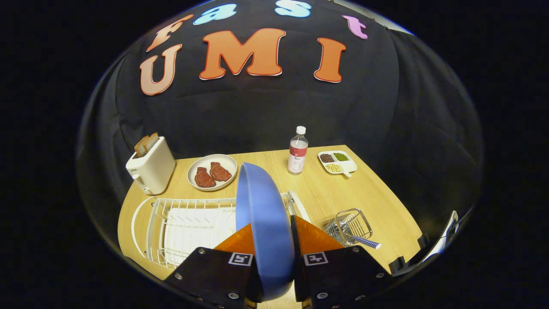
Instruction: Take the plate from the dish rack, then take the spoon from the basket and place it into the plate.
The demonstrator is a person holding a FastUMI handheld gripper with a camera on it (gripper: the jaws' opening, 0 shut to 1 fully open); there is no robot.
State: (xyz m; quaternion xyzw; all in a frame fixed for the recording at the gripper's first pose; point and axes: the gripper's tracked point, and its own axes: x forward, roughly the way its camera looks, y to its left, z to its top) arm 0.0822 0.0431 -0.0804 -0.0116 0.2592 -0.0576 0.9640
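A blue plate (pixel 261 214) stands on edge between my two fingers, and my gripper (pixel 271 234) is shut on its rim. The plate is held up above the right end of the white wire dish rack (pixel 188 223), which lies just ahead and to the left of the fingers. To the right of the fingers a small wire basket (pixel 349 225) lies on the wooden table (pixel 386 206). A spoon with a blue striped handle (pixel 364 243) sticks out of the basket toward me.
At the table's back stand a white toaster (pixel 151 169) with bread, a plate with two pieces of meat (pixel 212 172), a water bottle (pixel 297 151) and a white divided dish of beans (pixel 337 162). The table's right edge runs close beyond the basket.
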